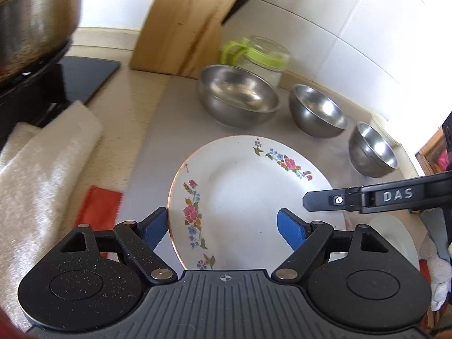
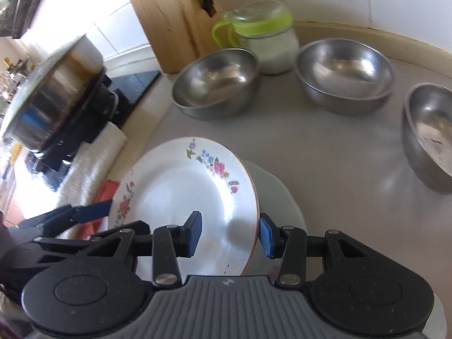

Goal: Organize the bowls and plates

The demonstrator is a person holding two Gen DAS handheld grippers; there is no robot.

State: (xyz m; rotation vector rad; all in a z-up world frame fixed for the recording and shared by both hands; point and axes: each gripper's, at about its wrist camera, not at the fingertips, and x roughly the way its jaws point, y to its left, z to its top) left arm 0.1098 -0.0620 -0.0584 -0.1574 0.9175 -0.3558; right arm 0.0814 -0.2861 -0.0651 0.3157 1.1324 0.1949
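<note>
"DAS" – on right gripper [image 1: 378, 197] arm.

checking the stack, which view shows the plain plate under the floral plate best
The right wrist view: the plain plate shows a broad arc past the floral plate. The left wrist view gives only a corner of it.

My left gripper [image 1: 223, 230] and right gripper [image 2: 230, 236] straddle opposite rims of the plate [image 1: 248, 195], which sits partly over a 2nd plate [image 2: 271, 197]. Behind it: 3 bowls [image 1: 238, 94] [image 1: 317, 110] [image 1: 373, 148] in a row w/ a jar [image 1: 262, 56] and knife block [image 1: 183, 22] behind them. Pot [image 1: 34, 19] far left, towel [image 1: 42, 163] beside the plate.
</note>
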